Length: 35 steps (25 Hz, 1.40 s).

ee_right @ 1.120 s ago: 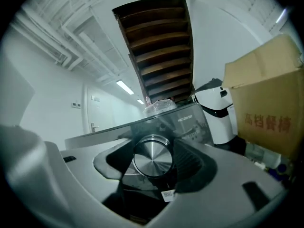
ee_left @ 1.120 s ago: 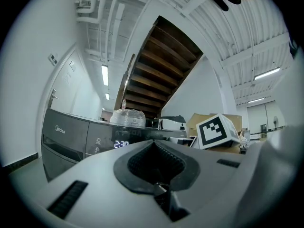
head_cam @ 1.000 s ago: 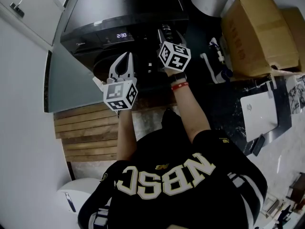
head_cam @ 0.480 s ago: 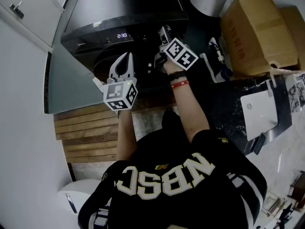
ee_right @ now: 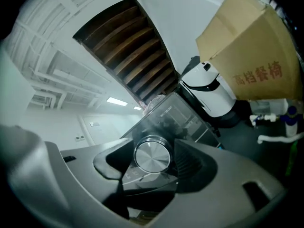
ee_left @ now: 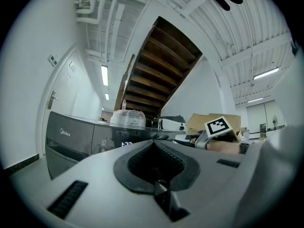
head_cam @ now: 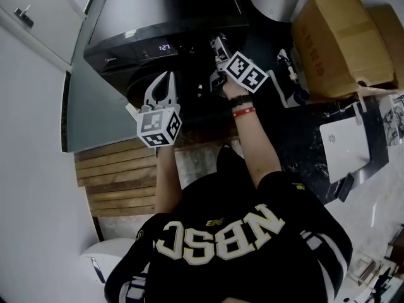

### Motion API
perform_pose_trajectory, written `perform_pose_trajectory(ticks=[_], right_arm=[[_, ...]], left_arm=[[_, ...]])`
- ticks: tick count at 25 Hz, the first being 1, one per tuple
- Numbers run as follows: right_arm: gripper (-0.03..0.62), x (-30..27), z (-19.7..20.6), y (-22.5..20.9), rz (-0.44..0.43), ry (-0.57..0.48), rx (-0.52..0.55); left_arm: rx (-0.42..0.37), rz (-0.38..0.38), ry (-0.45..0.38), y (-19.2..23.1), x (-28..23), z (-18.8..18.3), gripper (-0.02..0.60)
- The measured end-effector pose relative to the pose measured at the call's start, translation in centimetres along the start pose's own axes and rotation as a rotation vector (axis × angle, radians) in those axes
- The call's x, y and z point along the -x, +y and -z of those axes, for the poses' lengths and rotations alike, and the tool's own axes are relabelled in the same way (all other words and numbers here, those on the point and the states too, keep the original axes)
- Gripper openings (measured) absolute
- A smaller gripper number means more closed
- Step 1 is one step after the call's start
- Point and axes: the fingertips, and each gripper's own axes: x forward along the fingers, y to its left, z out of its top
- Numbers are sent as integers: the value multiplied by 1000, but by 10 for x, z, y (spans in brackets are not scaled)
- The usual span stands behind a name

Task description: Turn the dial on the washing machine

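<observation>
Since a moment ago the marker cube [head_cam: 247, 72] on the right tongs [head_cam: 218, 45] has swung over toward the washing machine's [head_cam: 158, 11] right side. The machine's readout [head_cam: 164, 47] now shows a different figure, so the dial [ee_right: 152, 156] looks to have been turned some way.

Nearest the person, the left tongs [head_cam: 166, 77] are closed on nothing, just off the machine's front, below its control panel and left of the dial, taking no part. Further in, the right tongs are clamped on the dial, one pad either side of its rim.

It sits on the machine's control panel, right of the readout. Its round metal face looks straight back along the tongs, so its axis runs out of the panel. I'd judge any further turn to be a roll of the right wrist about that line. Past the machine's right side stands a cardboard box [head_cam: 341, 36].
</observation>
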Motion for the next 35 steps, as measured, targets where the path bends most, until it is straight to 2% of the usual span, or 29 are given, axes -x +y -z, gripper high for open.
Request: perform_pose_trajectory(ticks=[7,13,17,21,27,35], right_arm=[[209,53,-2,11,4,20,371],[151,94,-1,29,-9,-5,564],[96,116,-1,48,-34,-57,673],[53,135,2,61,-45,-80,706],[25,150,10,65,-52,-69,703],[23,149,18,65,-65,-36,698]], left_arm=[[-3,13,-9,-4,8,-7,14],[-29,36,-10,-18,17,-11,14],[-46,52,-18,-26,24,-15,14],[-64,61,-24,-32,31,-18,14],[-79,62,-34,-36,36,-19,14],[-97,45,-42,-34,33,-14,14]])
